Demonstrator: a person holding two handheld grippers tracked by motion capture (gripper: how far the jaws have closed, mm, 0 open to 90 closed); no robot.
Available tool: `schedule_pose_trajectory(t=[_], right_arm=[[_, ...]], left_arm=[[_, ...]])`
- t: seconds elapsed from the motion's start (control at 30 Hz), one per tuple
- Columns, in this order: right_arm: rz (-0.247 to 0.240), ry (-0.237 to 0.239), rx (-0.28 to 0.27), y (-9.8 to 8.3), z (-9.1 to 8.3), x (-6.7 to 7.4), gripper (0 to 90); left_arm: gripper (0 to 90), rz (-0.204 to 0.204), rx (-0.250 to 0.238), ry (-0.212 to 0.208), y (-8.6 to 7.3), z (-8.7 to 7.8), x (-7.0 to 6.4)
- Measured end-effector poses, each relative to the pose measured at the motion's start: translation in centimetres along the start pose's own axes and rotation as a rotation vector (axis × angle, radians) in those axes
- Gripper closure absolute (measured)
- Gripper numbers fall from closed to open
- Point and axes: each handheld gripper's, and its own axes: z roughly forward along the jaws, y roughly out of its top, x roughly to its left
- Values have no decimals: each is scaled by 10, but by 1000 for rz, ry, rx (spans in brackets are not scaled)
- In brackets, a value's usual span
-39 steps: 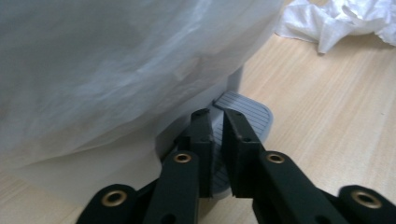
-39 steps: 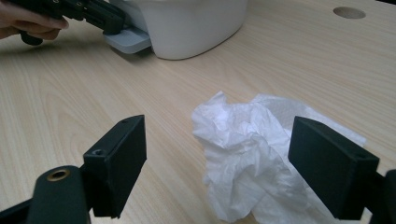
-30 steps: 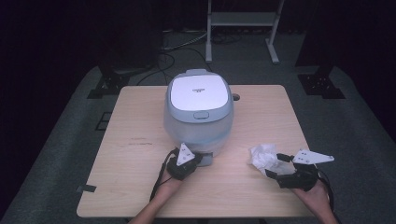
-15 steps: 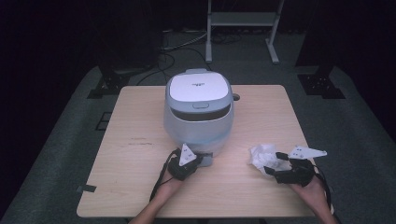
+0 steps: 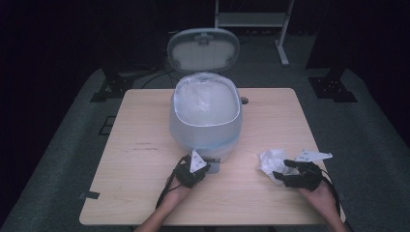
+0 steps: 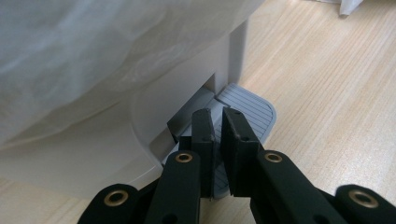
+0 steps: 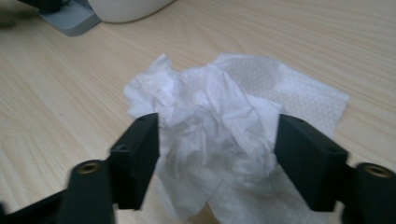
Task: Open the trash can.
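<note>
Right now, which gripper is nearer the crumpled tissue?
Right. The right gripper straddles the tissue, jaws just closing around it. The left gripper is off at the bin pedal.

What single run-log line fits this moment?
bin lid: open | left hand-held gripper: shut, on pedal | right hand-held gripper: closing around crumpled tissue

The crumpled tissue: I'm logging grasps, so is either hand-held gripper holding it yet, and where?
Not yet. The right hand-held gripper has its jaws either side of the crumpled tissue's middle, just closing. The left hand-held gripper, shut, presses the bin's pedal.
</note>
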Motion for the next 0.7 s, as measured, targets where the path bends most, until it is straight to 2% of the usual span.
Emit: schedule_pose_trajectory(t=[0.17, 0.3, 0.37, 0.53, 0.7], right_arm=[[2, -7, 48, 0, 2, 0, 551], [-6, 2, 64, 1, 0, 1, 718], [0, 11, 61, 2, -1, 1, 762], [-5, 31, 38, 6, -8, 2, 794], [14, 61, 11, 8, -14, 3, 800]], left_arm=[[839, 7, -4, 5, 0, 0, -1], [837, -18, -10, -9, -1, 0, 1], [837, -22, -7, -10, -1, 0, 2], [837, -21, -11, -6, -2, 0, 1], [837, -17, -9, -4, -2, 0, 1]])
